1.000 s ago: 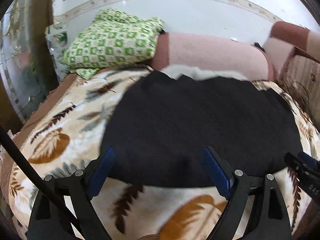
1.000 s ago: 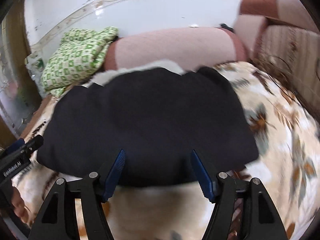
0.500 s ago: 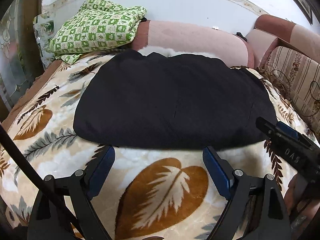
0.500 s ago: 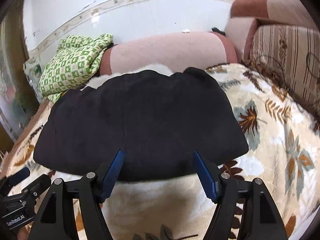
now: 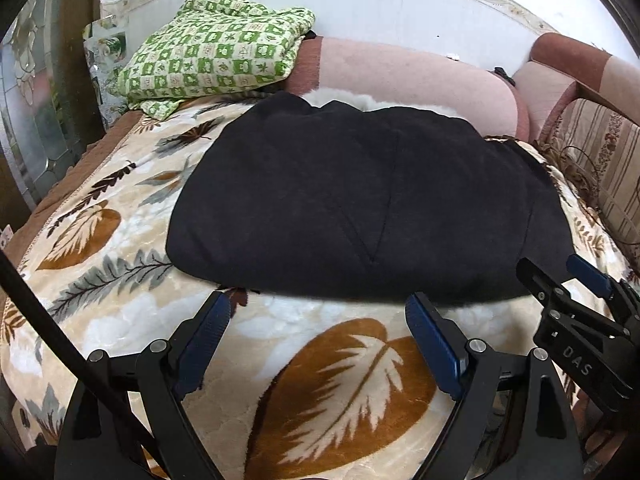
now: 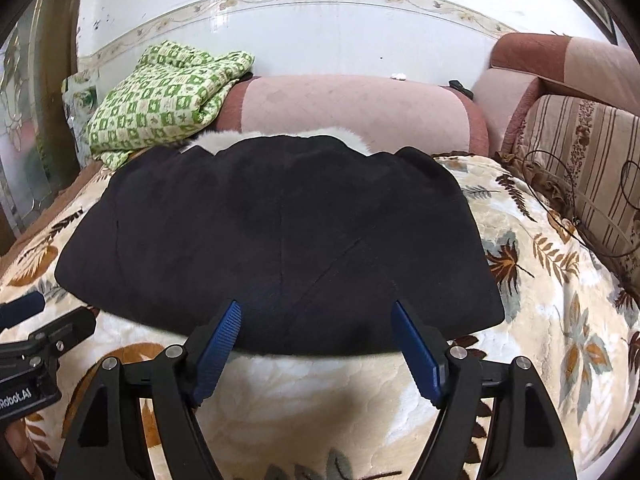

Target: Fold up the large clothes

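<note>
A large black garment (image 5: 360,204) lies folded and flat on the leaf-patterned blanket (image 5: 340,380), with white fleece lining showing at its far edge (image 5: 340,98). It also shows in the right wrist view (image 6: 280,240). My left gripper (image 5: 318,312) is open and empty, just in front of the garment's near edge. My right gripper (image 6: 316,312) is open and empty, its fingertips over the near edge. The right gripper shows at the right of the left wrist view (image 5: 560,276). The left gripper shows at the left edge of the right wrist view (image 6: 44,320).
A green checked cloth (image 5: 216,52) lies at the back left. A pink bolster (image 6: 352,108) runs along the wall behind the garment. A striped cushion (image 6: 580,160) stands at the right. A glass panel (image 5: 36,92) borders the left side.
Both grippers have drawn back from the garment toward the near side and risen. The garment now lies flat in full view with its near edge in front of the fingertips.
</note>
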`<state>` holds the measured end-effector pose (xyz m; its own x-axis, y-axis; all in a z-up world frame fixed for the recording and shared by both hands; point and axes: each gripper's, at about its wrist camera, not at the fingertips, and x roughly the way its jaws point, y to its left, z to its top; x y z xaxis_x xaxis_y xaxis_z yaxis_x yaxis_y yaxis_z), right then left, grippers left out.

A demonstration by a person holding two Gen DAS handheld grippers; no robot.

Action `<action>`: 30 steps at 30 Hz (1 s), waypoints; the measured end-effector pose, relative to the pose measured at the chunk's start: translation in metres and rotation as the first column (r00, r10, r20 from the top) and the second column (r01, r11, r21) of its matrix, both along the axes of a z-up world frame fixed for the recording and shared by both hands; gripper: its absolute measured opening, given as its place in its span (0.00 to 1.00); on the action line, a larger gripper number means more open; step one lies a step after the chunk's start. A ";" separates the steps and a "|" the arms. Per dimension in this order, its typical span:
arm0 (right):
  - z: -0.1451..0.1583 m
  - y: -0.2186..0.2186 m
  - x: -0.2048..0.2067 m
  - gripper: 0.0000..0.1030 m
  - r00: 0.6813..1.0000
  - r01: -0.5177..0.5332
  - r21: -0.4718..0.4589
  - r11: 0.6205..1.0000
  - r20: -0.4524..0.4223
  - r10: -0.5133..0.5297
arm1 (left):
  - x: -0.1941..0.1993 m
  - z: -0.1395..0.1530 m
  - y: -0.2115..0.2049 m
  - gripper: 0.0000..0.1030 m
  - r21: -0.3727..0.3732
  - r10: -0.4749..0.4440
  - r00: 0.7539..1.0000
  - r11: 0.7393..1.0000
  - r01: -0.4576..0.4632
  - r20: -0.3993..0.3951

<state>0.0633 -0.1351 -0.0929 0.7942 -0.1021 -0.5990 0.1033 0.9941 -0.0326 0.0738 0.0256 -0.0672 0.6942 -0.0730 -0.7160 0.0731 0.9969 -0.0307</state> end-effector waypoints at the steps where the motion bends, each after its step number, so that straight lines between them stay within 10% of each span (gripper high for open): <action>1: 0.000 0.000 0.000 0.78 1.000 -0.001 -0.001 1.000 0.000 0.001 | 0.000 0.000 0.000 0.86 0.004 0.004 1.000 1.000 -0.004 0.002; 30: -0.006 -0.003 0.002 0.79 0.999 0.013 0.041 0.999 -0.040 -0.012 | 0.004 -0.006 0.007 0.86 0.023 0.056 0.998 0.998 -0.056 -0.004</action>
<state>0.0651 -0.1381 -0.0984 0.7686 -0.0862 -0.6339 0.1151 0.9933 0.0045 0.0781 0.0326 -0.0737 0.6933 -0.0176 -0.7204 0.0174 0.9998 -0.0077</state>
